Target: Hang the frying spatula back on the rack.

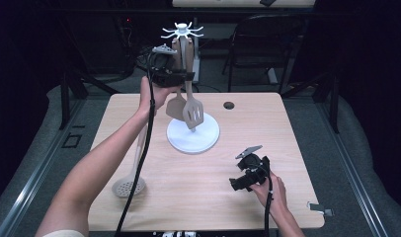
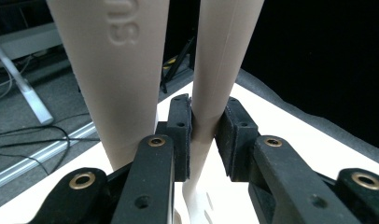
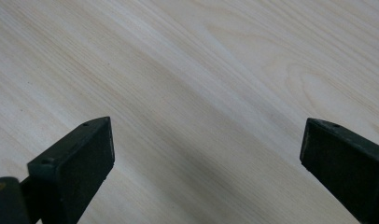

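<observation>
A white rack with a round base and a crown of hooks stands at the middle back of the table. Two beige utensils hang from it: a solid turner and a slotted turner. My left gripper is raised beside the rack's post. In the left gripper view, the left gripper is shut on the slotted turner's handle, with the solid turner's handle just to the left. My right gripper rests low at the front right. In its own view, the right gripper is open over bare wood.
A beige skimmer lies on the table near the front left, its handle pointing toward the rack. A cable hole sits behind the rack's base. A small metal clip is at the front right edge. A dark chair stands beyond the table.
</observation>
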`<state>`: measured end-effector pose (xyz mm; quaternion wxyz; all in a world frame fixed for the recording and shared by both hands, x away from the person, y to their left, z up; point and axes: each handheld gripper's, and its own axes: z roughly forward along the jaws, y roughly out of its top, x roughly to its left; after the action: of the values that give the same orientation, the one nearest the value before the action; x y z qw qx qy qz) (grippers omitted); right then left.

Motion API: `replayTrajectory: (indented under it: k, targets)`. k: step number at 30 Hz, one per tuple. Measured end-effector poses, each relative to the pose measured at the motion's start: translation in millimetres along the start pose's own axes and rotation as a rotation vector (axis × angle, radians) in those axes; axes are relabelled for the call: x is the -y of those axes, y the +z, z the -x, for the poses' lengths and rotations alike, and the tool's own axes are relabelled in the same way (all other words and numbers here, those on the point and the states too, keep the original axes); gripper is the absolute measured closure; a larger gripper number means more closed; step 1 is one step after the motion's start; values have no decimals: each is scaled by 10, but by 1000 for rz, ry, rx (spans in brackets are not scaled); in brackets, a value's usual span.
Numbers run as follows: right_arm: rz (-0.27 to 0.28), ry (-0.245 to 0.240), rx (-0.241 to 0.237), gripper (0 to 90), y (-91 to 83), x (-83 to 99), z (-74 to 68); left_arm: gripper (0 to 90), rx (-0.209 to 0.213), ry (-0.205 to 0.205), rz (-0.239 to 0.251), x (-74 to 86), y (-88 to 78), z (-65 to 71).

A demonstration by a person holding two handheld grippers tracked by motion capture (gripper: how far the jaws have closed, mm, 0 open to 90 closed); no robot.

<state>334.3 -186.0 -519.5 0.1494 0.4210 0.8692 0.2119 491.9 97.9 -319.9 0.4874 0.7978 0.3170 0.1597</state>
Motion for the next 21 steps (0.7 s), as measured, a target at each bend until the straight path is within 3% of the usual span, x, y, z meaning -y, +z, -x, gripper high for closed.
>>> replayTrajectory:
  k: [10,21]
  targets:
    - [4,3,1,31,11,1,-9,756,-42,46,35,85,-41,94]
    - [-9,-8,4,31,11,-4,-14,661,-23,72,67,198,-157,154]
